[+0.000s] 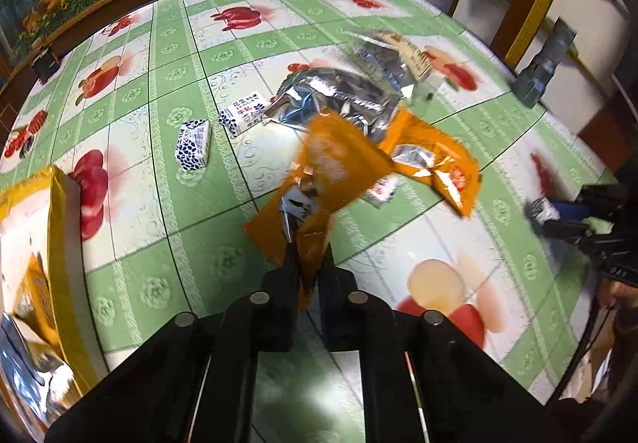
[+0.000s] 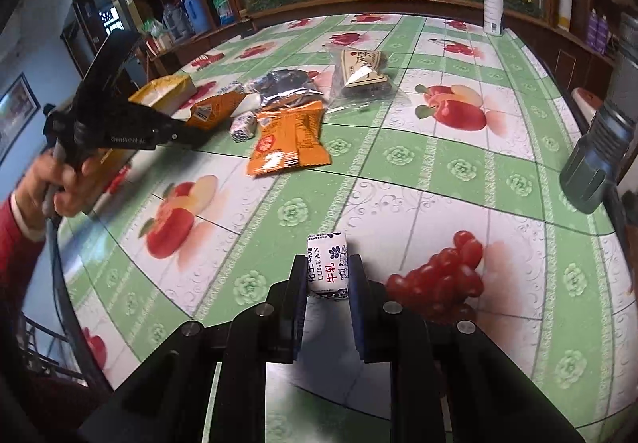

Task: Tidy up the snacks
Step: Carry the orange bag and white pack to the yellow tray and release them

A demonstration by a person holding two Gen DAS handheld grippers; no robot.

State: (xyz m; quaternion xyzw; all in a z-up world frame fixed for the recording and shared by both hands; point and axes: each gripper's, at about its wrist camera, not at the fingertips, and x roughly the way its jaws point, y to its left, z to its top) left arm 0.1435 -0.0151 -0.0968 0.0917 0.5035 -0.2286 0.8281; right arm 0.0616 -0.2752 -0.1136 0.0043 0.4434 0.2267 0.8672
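Left gripper (image 1: pixel 309 243) clenched on an orange packet (image 1: pixel 331 172), lifted over the table (image 1: pixel 223 259). Right gripper (image 2: pixel 327 267) clamped around a wrapped candy (image 2: pixel 327 263) at 6 o'clock in its view. Second orange packet (image 2: pixel 287 140) flat at 11 o'clock, silver bag (image 2: pixel 285 84) just behind, yellow box (image 2: pixel 167 92) at 10.

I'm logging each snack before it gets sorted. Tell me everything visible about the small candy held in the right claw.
The nougat candy is a small, rounded block in a glossy white wrapper with dark blue floral print, "LUGUAN" in dark letters and red Chinese characters. It sits lengthwise between the fingers of the right claw, which press on its two sides, its far end sticking out past the fingertips. The wrapper looks sealed. Whether it rests on the tablecloth or is lifted cannot be told.
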